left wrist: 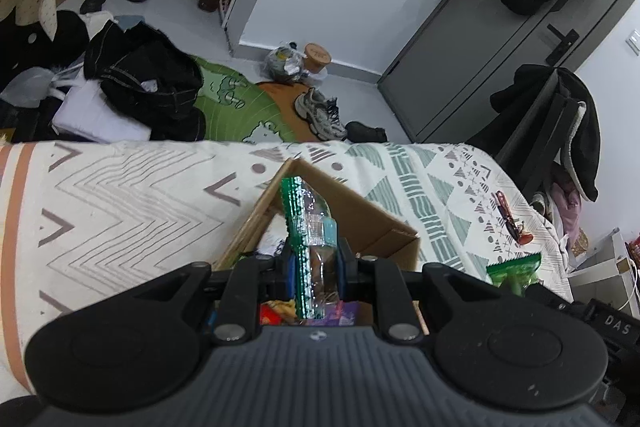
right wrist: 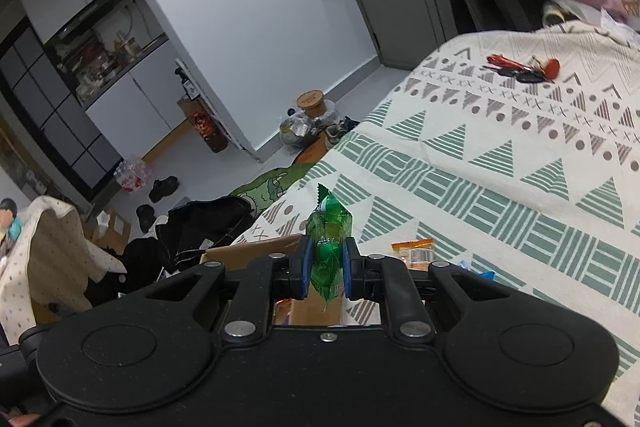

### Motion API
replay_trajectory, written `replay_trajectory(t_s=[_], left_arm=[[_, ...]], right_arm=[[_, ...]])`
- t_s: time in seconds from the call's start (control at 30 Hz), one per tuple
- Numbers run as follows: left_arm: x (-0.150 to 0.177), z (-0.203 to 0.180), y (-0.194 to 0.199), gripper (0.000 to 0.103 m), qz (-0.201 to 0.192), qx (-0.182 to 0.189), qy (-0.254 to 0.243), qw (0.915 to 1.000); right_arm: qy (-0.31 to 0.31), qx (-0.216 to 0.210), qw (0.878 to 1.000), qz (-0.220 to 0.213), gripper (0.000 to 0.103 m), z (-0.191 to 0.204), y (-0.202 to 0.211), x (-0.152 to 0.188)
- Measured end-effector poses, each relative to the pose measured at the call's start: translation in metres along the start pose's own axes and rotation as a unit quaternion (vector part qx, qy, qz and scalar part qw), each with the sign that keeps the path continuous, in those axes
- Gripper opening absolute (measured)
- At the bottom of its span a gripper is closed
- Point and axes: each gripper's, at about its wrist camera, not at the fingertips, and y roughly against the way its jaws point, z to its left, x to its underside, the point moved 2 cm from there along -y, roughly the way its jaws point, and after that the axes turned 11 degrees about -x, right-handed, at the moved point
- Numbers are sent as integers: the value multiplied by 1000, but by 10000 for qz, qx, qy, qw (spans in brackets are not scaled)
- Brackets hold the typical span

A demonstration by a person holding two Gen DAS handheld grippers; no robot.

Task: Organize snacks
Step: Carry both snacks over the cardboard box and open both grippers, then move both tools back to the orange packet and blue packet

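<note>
1. Two grippers were in view, one per wrist camera, each with two black fingers faced with blue pads.
2. The left gripper had its fingers closed tight on one clear crinkled plastic snack packet with a green serrated edge, which stood upright between the pads and rose above the fingertips.
3. Directly beneath and ahead of the left fingers sat one open brown cardboard box on the bed; coloured wrappers showed inside it below the pads, too blurred to count.
4. The right gripper had its fingers pinched on one glossy green plastic snack packet with a zigzag top edge, held upright, its tip poking above the pads and its lower end hanging below them.
5. In the left wrist view, that same green packet appeared to the right of the left fingers, above the bedspread.
6. Just to the right of the right fingers, one small orange snack wrapper lay flat on the bedspread; a corner of the cardboard box showed just left of those fingers.
7. The woven cream bedspread with green and grey triangle patterns covered the bed under both grippers.
8. Far ahead and right of the right fingers, one bunch of keys with red fobs lay on the bedspread.
</note>
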Motion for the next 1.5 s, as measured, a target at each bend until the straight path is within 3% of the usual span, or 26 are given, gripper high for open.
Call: replay_trajectory(t_s=[0.37,0.63,0.73,0.9,1.1,1.3,1.5], left_arm=[[9,11,-13,22,453,223,72,9987],[-5,20,-4,46,282,33,105,9995],[-10,23,0,52,203,-68,55,9998],[-16,25,8,75,89,-256,-32,9996],[-18,19,19,84,-106,-453,-166,9988],[-13,11,30,85,-261,-471,-255,9982],[-7,-3,43,86,-534,-541,-481,9959]], right_arm=[[231,-242,9993,149,15,37,-19,23],[345,-420,9982,257,16,58,-36,35],[428,-529,9972,308,23,64,-40,36],[325,-420,9984,179,61,63,-32,31],[203,-47,9998,-8,91,50,-13,25],[213,193,9996,-29,103,42,0,22],[267,296,9992,61,103,35,11,20]])
